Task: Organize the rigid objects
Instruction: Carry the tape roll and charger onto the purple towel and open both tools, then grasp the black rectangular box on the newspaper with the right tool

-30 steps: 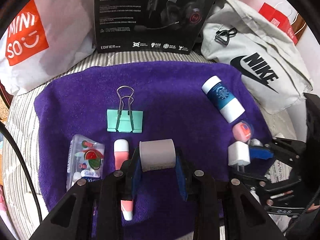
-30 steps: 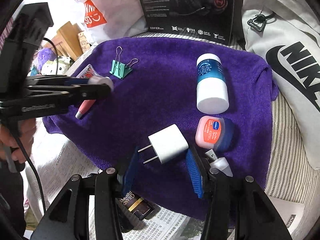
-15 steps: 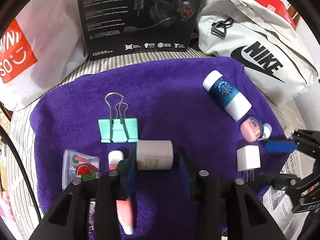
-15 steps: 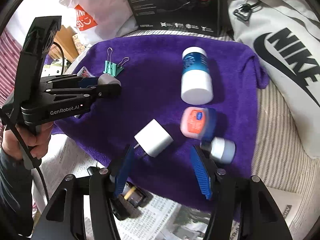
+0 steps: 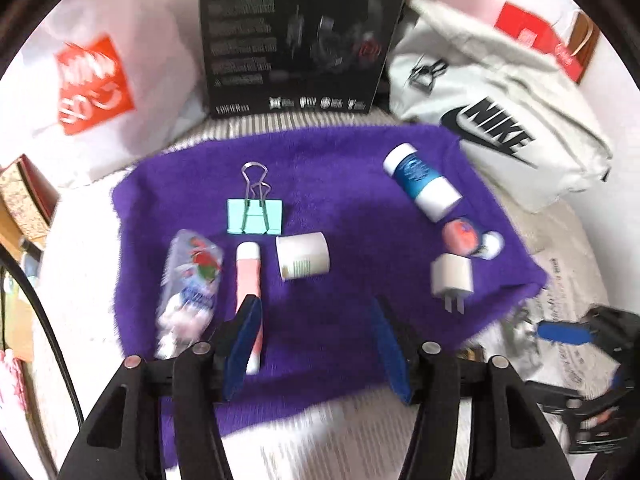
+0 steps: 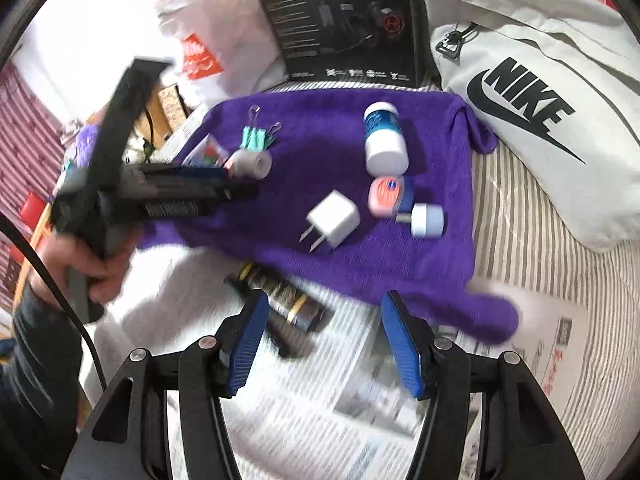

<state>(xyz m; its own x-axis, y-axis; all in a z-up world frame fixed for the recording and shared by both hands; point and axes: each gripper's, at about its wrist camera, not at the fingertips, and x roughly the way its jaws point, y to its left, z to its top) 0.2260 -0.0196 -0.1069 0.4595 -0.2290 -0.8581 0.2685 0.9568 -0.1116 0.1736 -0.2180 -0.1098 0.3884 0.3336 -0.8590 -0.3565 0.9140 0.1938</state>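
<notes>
Clutter sits sorted on a purple towel (image 5: 340, 184): a mint binder clip (image 5: 255, 216), a clear candy packet (image 5: 190, 276), a pink-and-white tube (image 5: 249, 276) and a small white roll (image 5: 303, 258) lie toward one side, while a blue-and-white bottle (image 5: 420, 186), a pink tin (image 5: 460, 236), a little white-capped item (image 5: 492, 245) and a white charger plug (image 5: 452, 280) lie toward the other. The left gripper (image 5: 312, 336) hangs above the towel's near edge with its blue pads spreading apart and nothing between them; the roll lies free on the cloth just ahead of it. The right gripper (image 6: 324, 344) is released too, jaws apart over newspaper (image 6: 320, 392), holding nothing, with the plug (image 6: 334, 220) resting on the towel well ahead. A dark tube (image 6: 280, 296) lies on the newspaper by the towel's edge. Behind stand a black headset box (image 5: 300, 32) and a grey Nike bag (image 5: 500, 120).
</notes>
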